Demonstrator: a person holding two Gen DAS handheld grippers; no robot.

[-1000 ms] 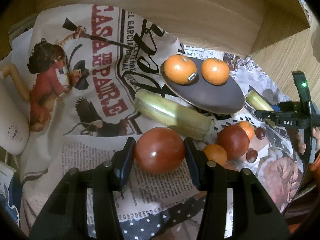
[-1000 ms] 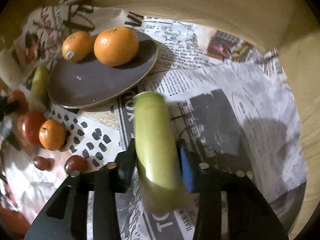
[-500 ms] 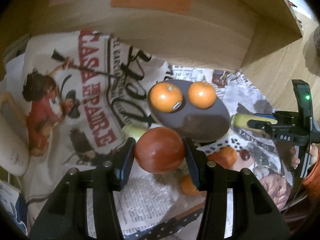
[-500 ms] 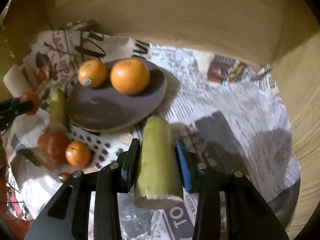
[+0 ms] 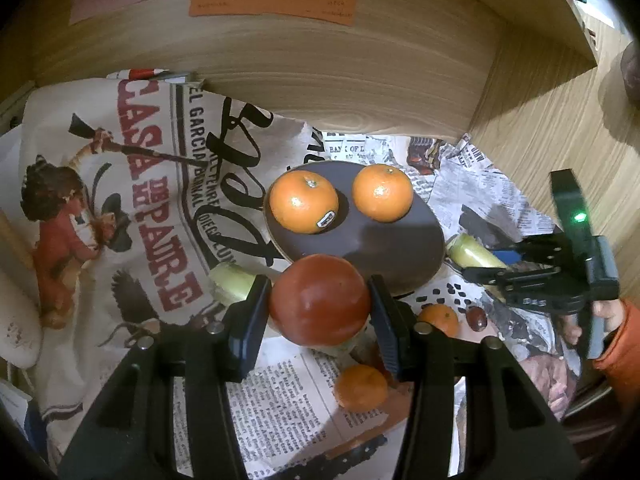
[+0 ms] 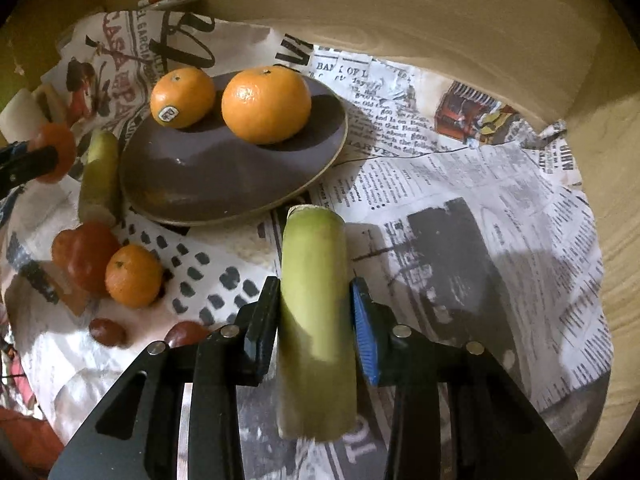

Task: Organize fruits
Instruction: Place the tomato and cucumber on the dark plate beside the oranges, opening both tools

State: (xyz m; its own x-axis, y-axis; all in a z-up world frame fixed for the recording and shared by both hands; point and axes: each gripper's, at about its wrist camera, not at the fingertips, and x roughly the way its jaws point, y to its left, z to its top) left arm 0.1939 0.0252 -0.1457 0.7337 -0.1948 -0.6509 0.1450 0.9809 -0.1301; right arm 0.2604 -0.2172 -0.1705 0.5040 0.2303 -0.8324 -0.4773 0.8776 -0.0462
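Note:
My left gripper [image 5: 318, 308] is shut on a red tomato [image 5: 319, 300] and holds it in the air just short of the near rim of the dark plate [image 5: 384, 256]. Two oranges [image 5: 303, 201] [image 5: 382, 192] sit on that plate. My right gripper [image 6: 314, 316] is shut on a pale green corn cob [image 6: 314, 292], held above the newspaper right of the plate [image 6: 224, 176]. The right gripper also shows in the left wrist view [image 5: 480, 264], and the left one with its tomato [image 6: 56, 152] at the left edge of the right wrist view.
A second green cob [image 6: 98, 172] lies left of the plate. A red tomato [image 6: 84, 254], a small orange [image 6: 132, 276] and two dark grapes [image 6: 107, 332] lie on the newspaper in front. Another small orange [image 5: 360, 388] lies nearer. Wooden walls close the back and right.
Both grippers have risen with their loads. The left one has lifted the tomato off the newspaper towards the plate; the right one has pulled the cob back and up.

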